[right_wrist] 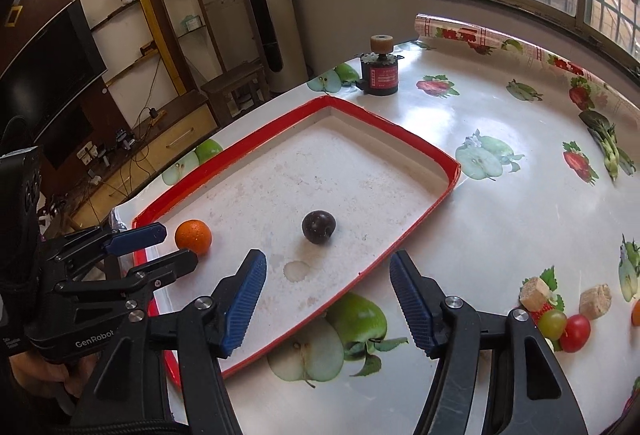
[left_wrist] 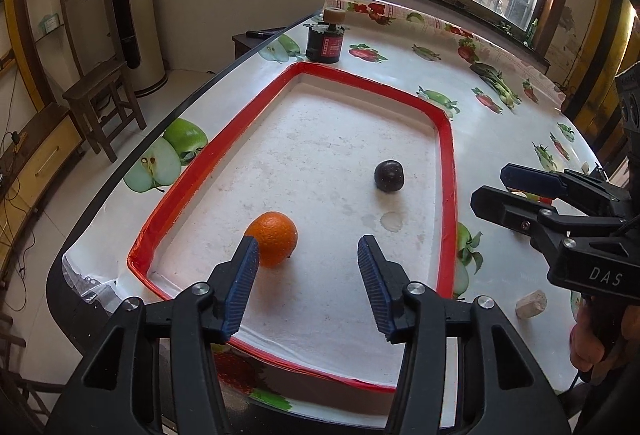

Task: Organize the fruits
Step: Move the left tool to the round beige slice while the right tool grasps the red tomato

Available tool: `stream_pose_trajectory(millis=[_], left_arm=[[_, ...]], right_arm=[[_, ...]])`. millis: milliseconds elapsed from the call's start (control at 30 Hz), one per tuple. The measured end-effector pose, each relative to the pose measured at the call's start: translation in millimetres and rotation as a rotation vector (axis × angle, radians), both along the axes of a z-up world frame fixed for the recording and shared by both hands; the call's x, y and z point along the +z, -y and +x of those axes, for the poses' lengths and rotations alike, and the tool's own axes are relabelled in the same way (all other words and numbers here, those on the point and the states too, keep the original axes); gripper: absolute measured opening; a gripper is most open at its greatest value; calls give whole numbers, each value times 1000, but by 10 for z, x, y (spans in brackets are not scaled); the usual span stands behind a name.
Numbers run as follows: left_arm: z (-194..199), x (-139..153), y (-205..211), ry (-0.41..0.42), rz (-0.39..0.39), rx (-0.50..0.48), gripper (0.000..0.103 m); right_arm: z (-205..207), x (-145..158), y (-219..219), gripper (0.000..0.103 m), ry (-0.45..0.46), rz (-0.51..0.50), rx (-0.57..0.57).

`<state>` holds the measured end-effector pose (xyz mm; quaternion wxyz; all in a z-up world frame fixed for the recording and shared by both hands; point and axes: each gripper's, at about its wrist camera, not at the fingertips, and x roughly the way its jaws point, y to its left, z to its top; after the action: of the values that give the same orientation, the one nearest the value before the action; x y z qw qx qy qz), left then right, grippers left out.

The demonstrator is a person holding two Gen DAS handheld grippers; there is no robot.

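Left wrist view looks down into the red-rimmed tray [left_wrist: 446,171], where an orange [left_wrist: 274,238] sits near the near-left corner and a dark plum [left_wrist: 389,176] lies further in toward the right wall. The left gripper [left_wrist: 308,253] hangs just above the tray with its jaws spread wide and nothing between them; the orange sits just beyond its left fingertip, apparently not touching, though the angle makes that hard to settle. From the right wrist view, the right gripper [right_wrist: 328,269] is also spread and empty, poised over the tray's near rim. Out on the fruit-print tablecloth [right_wrist: 500,219] to its right lie a green grape [right_wrist: 552,322], a red cherry tomato [right_wrist: 575,333] and two tan cubes [right_wrist: 534,293].

Two fruits look already placed, so the job seems partway through, with both tools between picks. Next would likely be a swing of the right gripper toward the grape or tomato, both small, round and prone to rolling, so a centred, gentle close is needed.
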<state>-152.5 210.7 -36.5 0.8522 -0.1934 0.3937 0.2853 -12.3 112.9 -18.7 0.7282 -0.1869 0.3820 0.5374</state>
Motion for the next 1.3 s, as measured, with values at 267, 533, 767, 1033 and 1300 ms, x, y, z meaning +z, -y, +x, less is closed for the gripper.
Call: stream_pose_trajectory(millis=[267, 533, 767, 1033, 1300], left_arm=[[53, 92, 183, 11, 10, -33, 50], [136, 147, 359, 18, 15, -62, 50], [226, 204, 598, 35, 20, -118, 61], [432, 184, 946, 35, -7, -226, 61], [615, 109, 1304, 17, -26, -323, 61]], right_arm=[[4, 24, 438, 66, -7, 14, -42], [36, 58, 854, 66, -6, 28, -96], [91, 53, 1251, 66, 1, 27, -155], [143, -20, 1861, 66, 11, 0, -255], [190, -130, 2444, 66, -4, -21, -367]])
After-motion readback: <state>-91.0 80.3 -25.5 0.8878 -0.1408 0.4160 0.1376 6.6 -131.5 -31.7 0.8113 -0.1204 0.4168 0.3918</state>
